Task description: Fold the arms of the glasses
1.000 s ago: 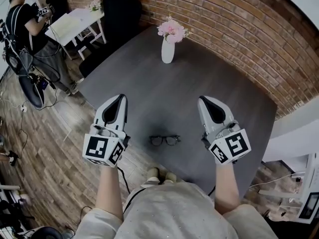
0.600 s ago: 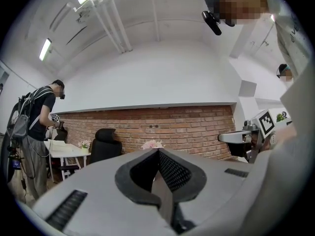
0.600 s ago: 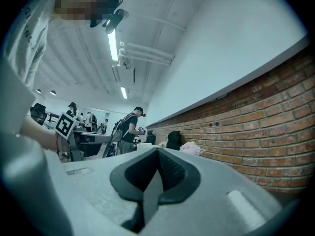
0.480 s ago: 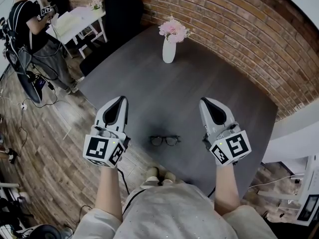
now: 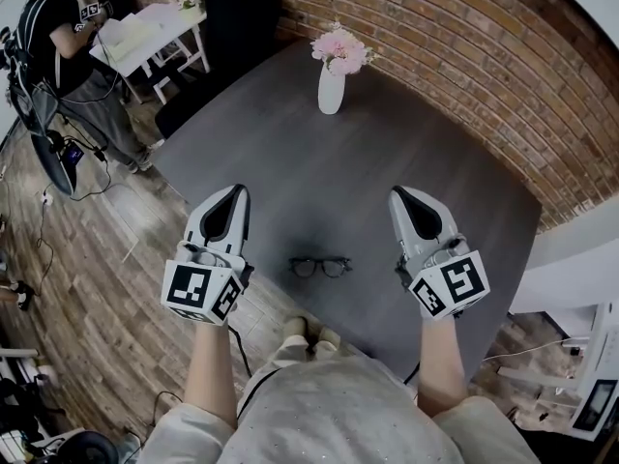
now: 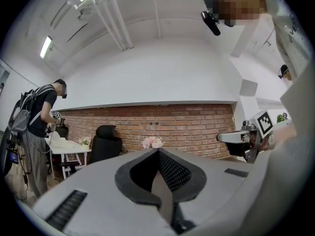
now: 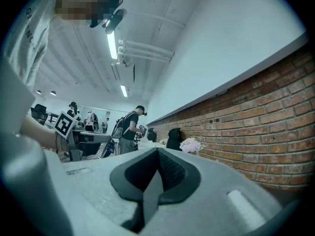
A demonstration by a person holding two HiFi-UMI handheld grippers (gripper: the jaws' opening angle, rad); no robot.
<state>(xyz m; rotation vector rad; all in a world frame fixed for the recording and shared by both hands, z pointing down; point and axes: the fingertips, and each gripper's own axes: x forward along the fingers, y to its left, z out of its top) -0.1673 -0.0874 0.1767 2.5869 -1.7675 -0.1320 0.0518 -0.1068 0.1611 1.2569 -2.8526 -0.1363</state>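
Black glasses (image 5: 320, 267) (grey table (image 5: 290, 162)).

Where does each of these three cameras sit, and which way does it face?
Head view: on the person's head, facing steeply down at the table with glasses and flowers; forearms, left gripper and right gripper show.
Left gripper view: on the left gripper, facing level along its shut jaws toward the brick wall; right gripper at right.
Right gripper view: on the right gripper, facing level along its shut jaws; left gripper at left.
Shared: both gripper views catch the flowers.
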